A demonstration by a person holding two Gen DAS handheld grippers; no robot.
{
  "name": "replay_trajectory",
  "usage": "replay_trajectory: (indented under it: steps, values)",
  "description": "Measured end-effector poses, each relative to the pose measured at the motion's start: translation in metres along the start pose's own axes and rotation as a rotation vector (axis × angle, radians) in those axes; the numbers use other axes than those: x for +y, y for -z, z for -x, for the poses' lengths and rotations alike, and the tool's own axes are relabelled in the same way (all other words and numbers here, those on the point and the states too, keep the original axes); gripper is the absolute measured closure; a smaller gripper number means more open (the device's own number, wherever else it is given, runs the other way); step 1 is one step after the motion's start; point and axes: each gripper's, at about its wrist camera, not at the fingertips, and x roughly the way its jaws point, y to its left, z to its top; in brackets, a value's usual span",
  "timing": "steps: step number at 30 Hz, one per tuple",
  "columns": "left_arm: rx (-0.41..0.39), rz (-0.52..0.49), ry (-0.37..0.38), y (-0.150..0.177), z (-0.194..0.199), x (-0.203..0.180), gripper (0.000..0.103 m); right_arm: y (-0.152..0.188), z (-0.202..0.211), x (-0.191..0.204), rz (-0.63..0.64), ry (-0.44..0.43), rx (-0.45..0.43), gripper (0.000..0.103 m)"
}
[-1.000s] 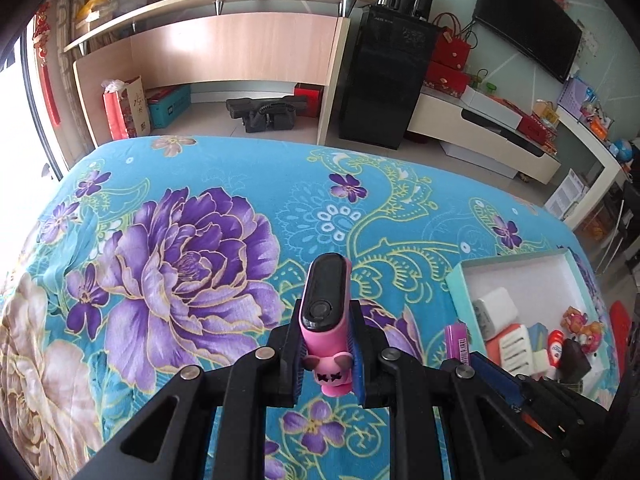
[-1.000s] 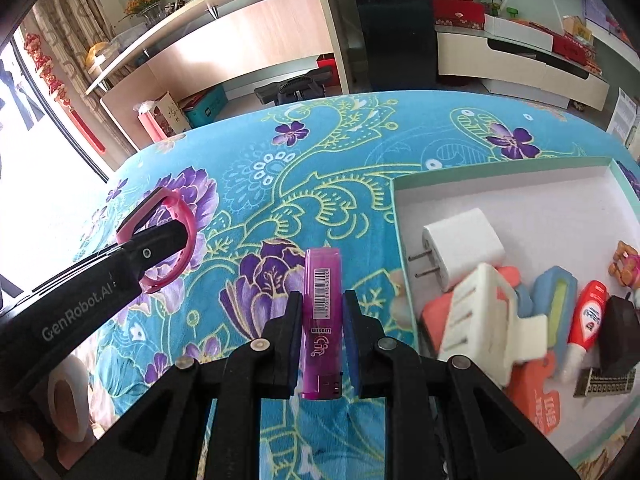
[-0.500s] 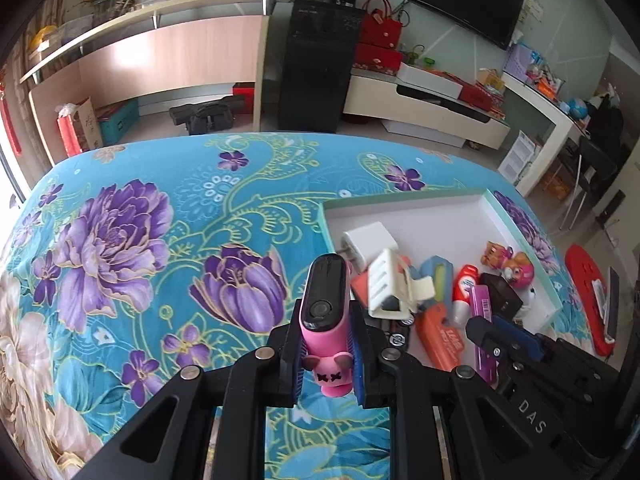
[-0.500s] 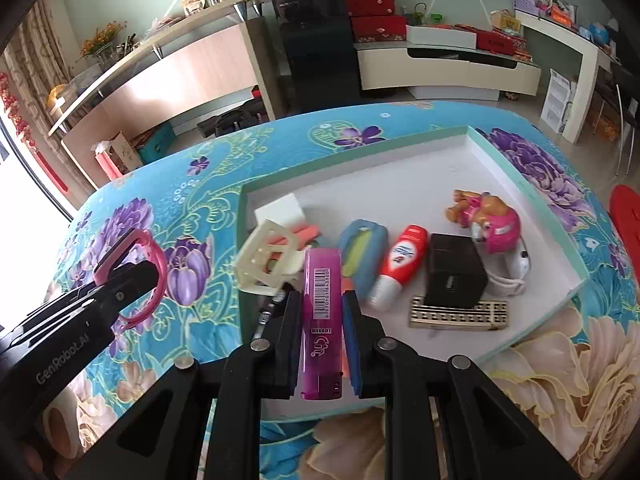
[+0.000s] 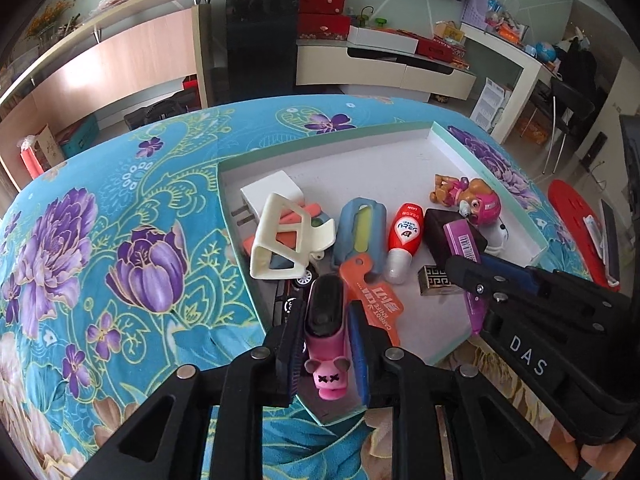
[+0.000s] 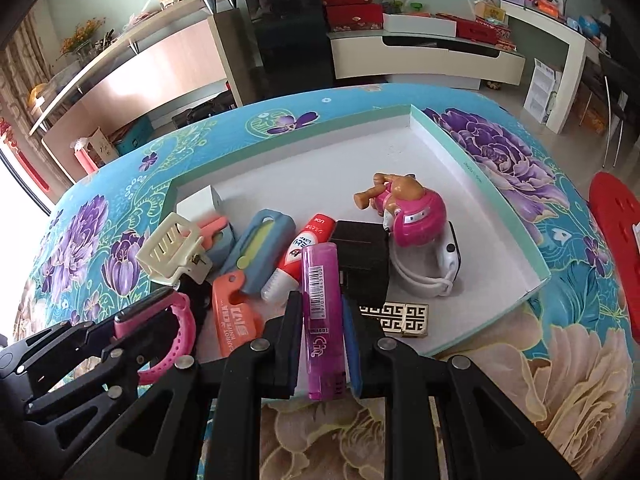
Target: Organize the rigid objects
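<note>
Left gripper [image 5: 325, 328] clamps the light, flexible pink wristband [image 5: 325, 322] at its rigid module; right gripper [image 6: 320, 322] pinches the slick, stiff purple lighter [image 6: 320, 312] mid-body, both above the tray [image 6: 484, 184].

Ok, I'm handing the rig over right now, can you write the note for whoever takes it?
Left gripper: shut on the pink band, over the tray's near left corner.
Right gripper: shut on the purple lighter, over the tray's near edge.
Tray: already holds charger, clip, toy and other small items, crowded to the left and front; the far right is bare.
Left to do: set down band and lighter inside, then open both jaws.
</note>
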Motion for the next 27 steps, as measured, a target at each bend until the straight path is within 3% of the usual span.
replay_trajectory:
  steps: [1, 3, 7, 14, 17, 22, 25, 27]
  values:
    - [-0.001, -0.002, -0.007, 0.001, 0.0, 0.0, 0.056, 0.0, 0.0, 0.0, 0.003, 0.0, 0.002, 0.083]
    - [-0.003, 0.005, -0.014, 0.002, 0.001, 0.001, 0.041, 0.0, -0.001, 0.0, 0.006, 0.001, 0.007, 0.083]
    - [-0.002, 0.022, -0.029, 0.006, 0.007, 0.007, 0.04, 0.003, -0.001, 0.0, -0.002, -0.001, 0.019, 0.08]
    - [-0.018, 0.063, -0.096, 0.019, 0.026, 0.028, 0.033, 0.014, 0.003, 0.007, 0.01, 0.002, 0.033, 0.061]
    - [-0.02, 0.096, -0.119, 0.025, 0.033, 0.041, 0.027, 0.019, 0.007, 0.013, 0.021, 0.007, 0.037, 0.055]
    - [-0.019, 0.151, -0.171, 0.039, 0.042, 0.063, 0.006, 0.031, 0.013, 0.024, 0.026, 0.0, 0.038, 0.041]
    - [-0.026, 0.174, -0.207, 0.048, 0.047, 0.073, 0.0, 0.04, 0.016, 0.033, 0.034, -0.004, 0.048, 0.04]
    - [-0.021, 0.181, -0.228, 0.054, 0.049, 0.078, 0.0, 0.046, 0.017, 0.04, 0.049, 0.004, 0.051, 0.031]
